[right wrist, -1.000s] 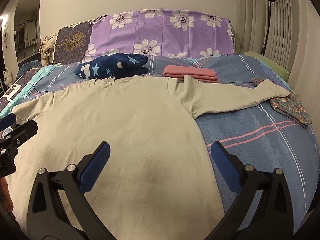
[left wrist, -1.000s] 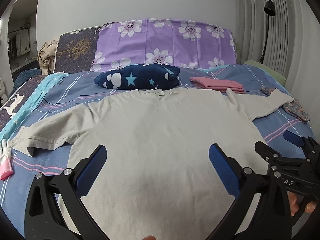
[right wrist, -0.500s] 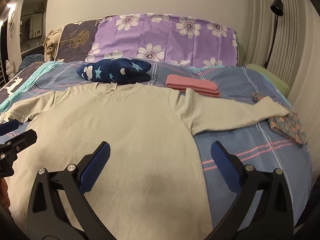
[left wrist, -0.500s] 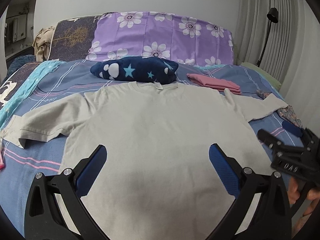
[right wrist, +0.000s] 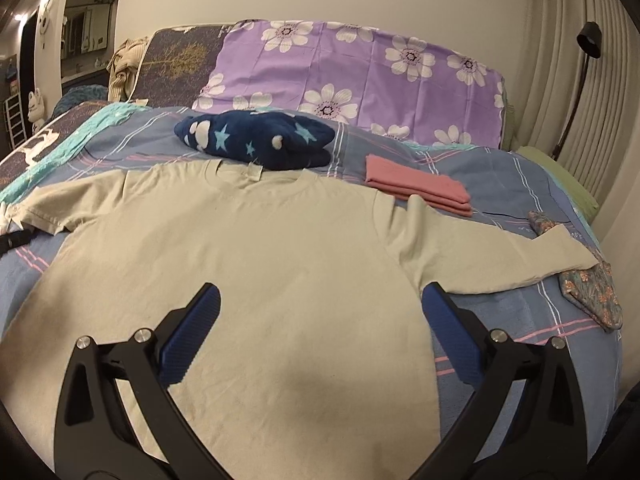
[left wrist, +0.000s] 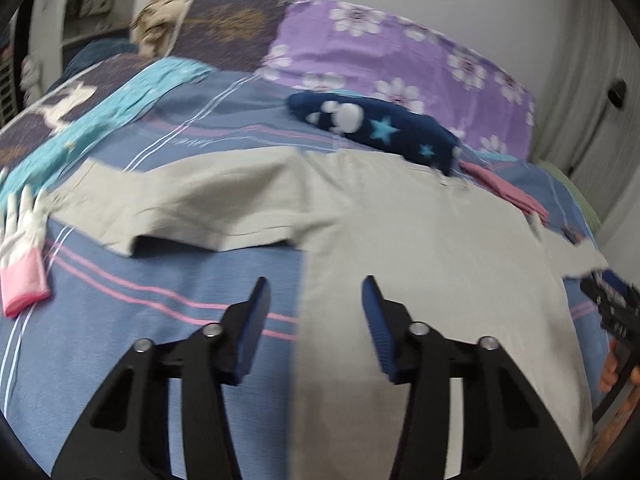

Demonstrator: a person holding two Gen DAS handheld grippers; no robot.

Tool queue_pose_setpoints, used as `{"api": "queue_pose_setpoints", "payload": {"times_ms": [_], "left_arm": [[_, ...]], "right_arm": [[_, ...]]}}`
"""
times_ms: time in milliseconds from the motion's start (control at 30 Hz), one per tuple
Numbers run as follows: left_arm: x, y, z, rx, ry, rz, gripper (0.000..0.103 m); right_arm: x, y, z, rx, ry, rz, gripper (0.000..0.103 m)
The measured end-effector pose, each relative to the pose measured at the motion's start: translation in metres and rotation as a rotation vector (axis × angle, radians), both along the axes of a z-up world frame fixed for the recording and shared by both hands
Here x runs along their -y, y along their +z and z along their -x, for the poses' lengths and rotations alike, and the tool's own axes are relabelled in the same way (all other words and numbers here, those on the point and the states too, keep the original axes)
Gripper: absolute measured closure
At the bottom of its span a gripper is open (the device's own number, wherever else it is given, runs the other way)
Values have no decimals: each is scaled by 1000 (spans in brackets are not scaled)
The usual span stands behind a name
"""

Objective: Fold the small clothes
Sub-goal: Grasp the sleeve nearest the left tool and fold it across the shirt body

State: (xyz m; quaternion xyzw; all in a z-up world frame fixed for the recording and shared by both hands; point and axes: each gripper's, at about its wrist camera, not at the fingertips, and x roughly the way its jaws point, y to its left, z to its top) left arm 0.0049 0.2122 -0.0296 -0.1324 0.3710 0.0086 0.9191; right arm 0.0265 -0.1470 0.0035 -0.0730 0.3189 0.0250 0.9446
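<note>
**Left gripper closing near the shirt's side edge**

Spread flat across the middle of both frames: a beige short-sleeved cotton T-shirt (right wrist: 256,264), collar toward the top, on a blue bedspread with pink stripes (left wrist: 132,320). In the left wrist view, left gripper (left wrist: 316,300) low in the centre, jaws closing, half apart, straddling the shirt's side edge; not yet pinching cloth, as far as the blur allows. In the right wrist view, right gripper (right wrist: 320,312) at the bottom, spread wide over the shirt body, holding nothing.

Behind the collar, a navy fleece bundle with stars (right wrist: 256,144); to its right, a folded pink cloth (right wrist: 416,190). At the left edge of the left view, a white glove with a pink cuff (left wrist: 22,244).

Probably best here: catch only the edge layers near the hem, lift low and evenly, keep the fold line straight, avoid dragging the bedspread.
</note>
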Motion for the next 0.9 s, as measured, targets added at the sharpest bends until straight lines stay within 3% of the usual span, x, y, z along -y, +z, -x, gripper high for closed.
{"api": "queue_pose_setpoints", "payload": {"times_ms": [200,400,533,633,800,867,900], "left_arm": [[-83,-9,-2,-32,208,24,76],[-168,-34,-25,-103,409,184,76],[-210,-55,-48,-159,537,254,75],[-231,-64,-54,-158,596,331,71],[-252,-60,-66,-128,675,348,69],[-255,-57,-74,-129,684,318,81],[-254,-56,-77,-132,678,295,102]], "right_arm": [[-10,-2,-5,-9,8,33,2],[-20,-3,-7,-13,21,38,2],[-28,-9,-10,-39,35,54,2],[-32,-11,-10,-41,39,63,2],[-29,-9,-16,-42,23,50,2],[-28,-8,-18,-44,19,35,2],[-27,-7,-18,-44,20,31,2]]}}
